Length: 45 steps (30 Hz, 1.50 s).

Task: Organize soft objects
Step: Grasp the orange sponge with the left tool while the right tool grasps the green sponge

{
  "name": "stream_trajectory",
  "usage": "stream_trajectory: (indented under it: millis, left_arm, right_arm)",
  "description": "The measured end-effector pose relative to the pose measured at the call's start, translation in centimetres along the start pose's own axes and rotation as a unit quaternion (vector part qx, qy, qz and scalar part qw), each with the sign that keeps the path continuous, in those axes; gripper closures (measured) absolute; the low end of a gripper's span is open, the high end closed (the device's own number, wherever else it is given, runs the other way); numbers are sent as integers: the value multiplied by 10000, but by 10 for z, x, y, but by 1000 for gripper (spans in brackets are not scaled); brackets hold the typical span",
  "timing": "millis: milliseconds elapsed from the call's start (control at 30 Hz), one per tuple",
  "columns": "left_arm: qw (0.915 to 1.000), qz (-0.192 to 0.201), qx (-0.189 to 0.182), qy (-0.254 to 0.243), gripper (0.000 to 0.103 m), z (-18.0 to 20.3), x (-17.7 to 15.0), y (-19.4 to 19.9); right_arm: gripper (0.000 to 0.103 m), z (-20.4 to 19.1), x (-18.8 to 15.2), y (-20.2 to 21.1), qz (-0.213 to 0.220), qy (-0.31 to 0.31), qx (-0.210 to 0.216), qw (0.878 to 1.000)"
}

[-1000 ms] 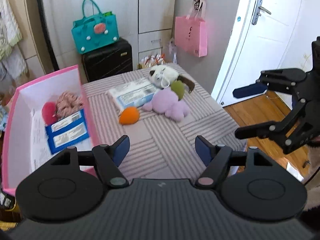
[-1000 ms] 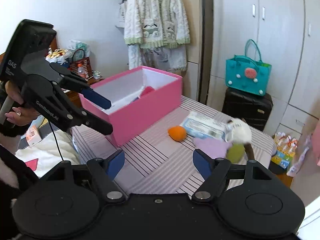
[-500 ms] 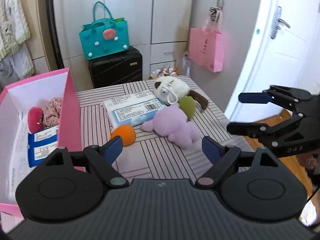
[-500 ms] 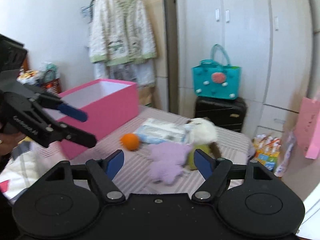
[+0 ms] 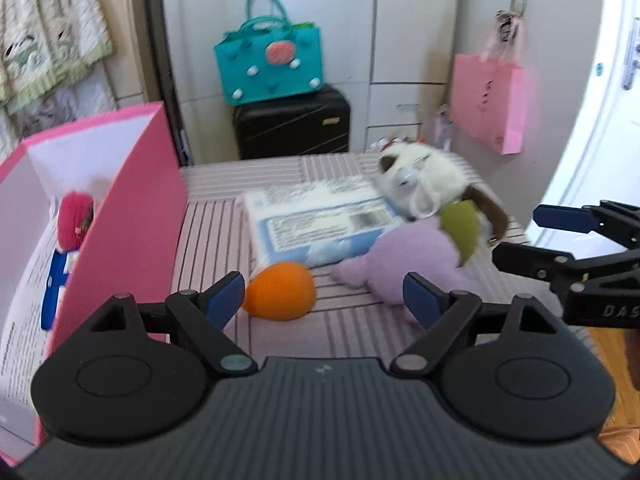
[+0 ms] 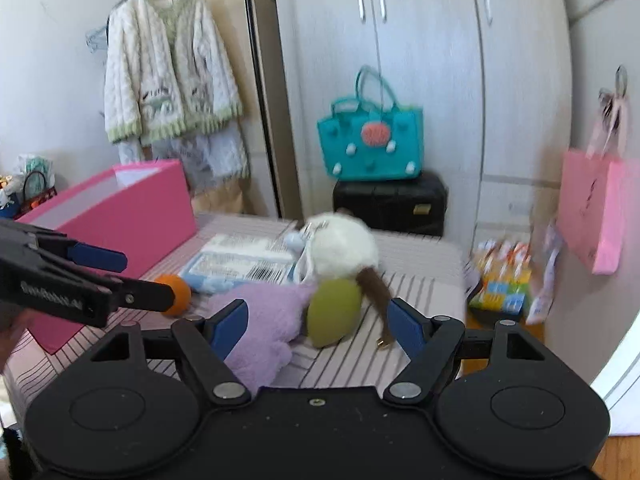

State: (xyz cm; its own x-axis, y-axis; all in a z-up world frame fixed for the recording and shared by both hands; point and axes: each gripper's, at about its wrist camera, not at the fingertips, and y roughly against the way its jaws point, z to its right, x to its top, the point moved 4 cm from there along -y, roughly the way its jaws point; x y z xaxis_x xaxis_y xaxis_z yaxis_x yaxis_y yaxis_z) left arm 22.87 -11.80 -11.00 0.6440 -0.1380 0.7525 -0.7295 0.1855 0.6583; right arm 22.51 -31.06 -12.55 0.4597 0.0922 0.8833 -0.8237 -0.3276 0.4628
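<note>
On the striped table (image 5: 352, 332) lie an orange ball (image 5: 280, 297), a wrapped tissue pack (image 5: 316, 224), a purple plush (image 5: 416, 256), a green ball (image 5: 460, 226) and a white-and-brown plush dog (image 5: 424, 184). My left gripper (image 5: 324, 300) is open and empty just in front of the orange ball. My right gripper (image 6: 316, 320) is open and empty, its fingers astride the purple plush (image 6: 264, 320) and green ball (image 6: 334, 312). The pink box (image 5: 124, 216) at the left holds a red plush (image 5: 75, 220) and blue packets (image 5: 54, 292).
A black suitcase (image 5: 292, 122) with a teal bag (image 5: 268, 64) stands behind the table. A pink paper bag (image 5: 488, 104) hangs on the wall at right beside a white door. A knitted cardigan (image 6: 168, 76) hangs at the left. Snack packs (image 6: 500, 280) sit on the floor.
Both grippers have moved in toward the toys on the table. The left one now sits close to the orange ball, the right one over the purple plush and green ball. Both stay open.
</note>
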Motion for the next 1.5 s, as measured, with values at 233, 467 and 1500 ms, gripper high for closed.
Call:
stream_trajectory:
  millis: [233,467,1500]
  left_arm:
    - [9979,30,613,216,21,-12,-6,-23]
    - [9980,-282,516,225,27,-12,-14,-41]
    - [9966,-229,656,437,56,-15,-12,-50]
  right_arm:
    - [29,-1,-2,-31,-345,-195,80,9992]
    - [47,10,-6,-50,-498,-629,-75,9967]
    - [65,13,-20,-34,-818,-1148,-180,9898]
